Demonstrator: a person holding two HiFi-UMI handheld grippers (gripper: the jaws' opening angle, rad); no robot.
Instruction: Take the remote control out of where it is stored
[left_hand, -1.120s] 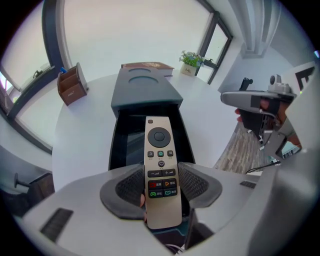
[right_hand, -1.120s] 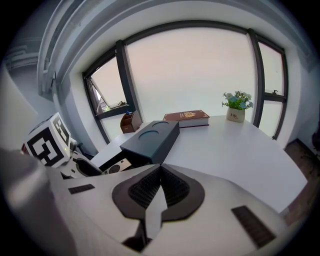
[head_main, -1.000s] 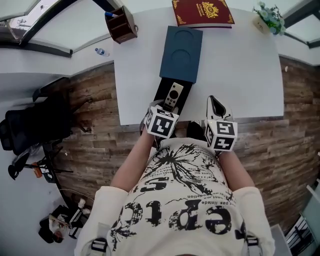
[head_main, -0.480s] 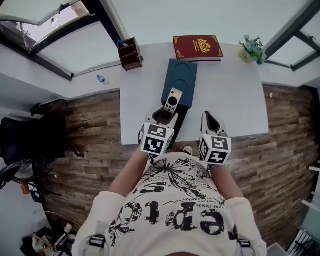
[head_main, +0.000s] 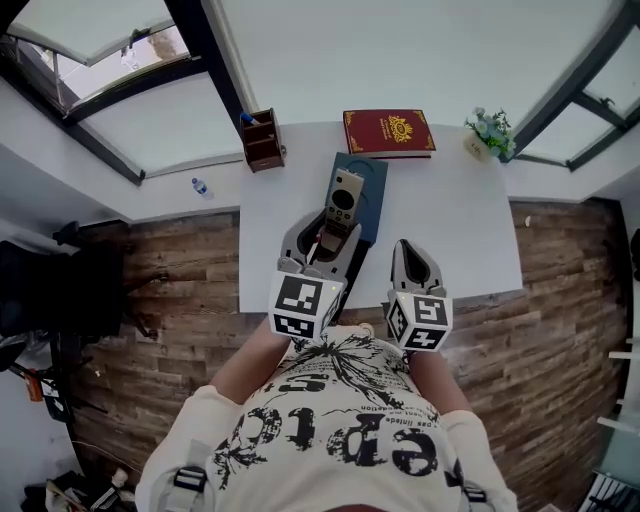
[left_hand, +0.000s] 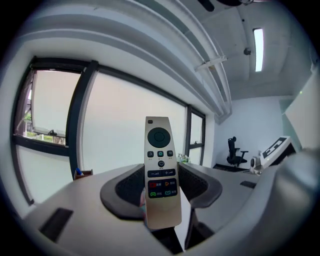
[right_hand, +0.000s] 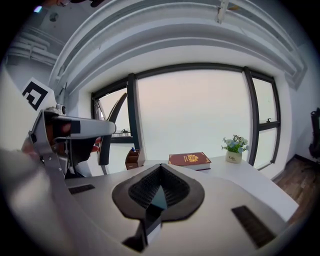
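Observation:
The gold remote control (head_main: 343, 198) (left_hand: 160, 165) with dark buttons is held upright, and my left gripper (head_main: 325, 232) (left_hand: 161, 189) is shut on its lower half. In the head view it hangs over the dark blue box (head_main: 372, 205) lying in the middle of the white table (head_main: 450, 220). My right gripper (head_main: 405, 252) (right_hand: 160, 175) is shut with nothing in it, over the table's front edge to the right of the box. The left gripper (right_hand: 65, 130) also shows at the left of the right gripper view.
A red book (head_main: 389, 132) (right_hand: 190, 159) lies at the table's far edge. A brown pen holder (head_main: 263, 140) (right_hand: 132, 159) stands at the far left corner, a small potted plant (head_main: 487, 133) (right_hand: 233, 147) at the far right. Windows rise behind the table.
My left gripper has lifted the remote up and away from the box's black tray, tilting it upright. The right gripper stayed shut and rose a little.

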